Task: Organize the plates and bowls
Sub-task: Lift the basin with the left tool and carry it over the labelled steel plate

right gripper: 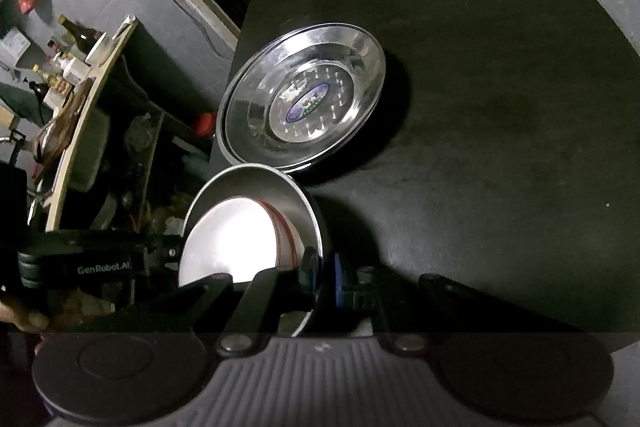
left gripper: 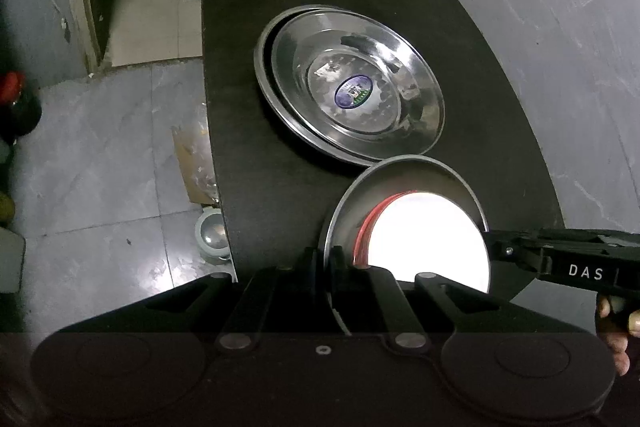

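Below, a black table (left gripper: 280, 155) stands on grey floor tiles (left gripper: 100, 147); stacked steel plates (left gripper: 352, 83) sit mid-table. Both grippers, left (left gripper: 330, 259) and right (right gripper: 324, 277), pinch opposite rims of a steel bowl (left gripper: 404, 175) nesting a white bowl (left gripper: 432, 239); cluttered shelf (right gripper: 80, 75) behind

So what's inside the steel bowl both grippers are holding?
Inside the steel bowl sits a white bowl with red rim stripes. Glare washes out its interior, so any contents cannot be seen, nor the steel bowl's bottom beneath it.
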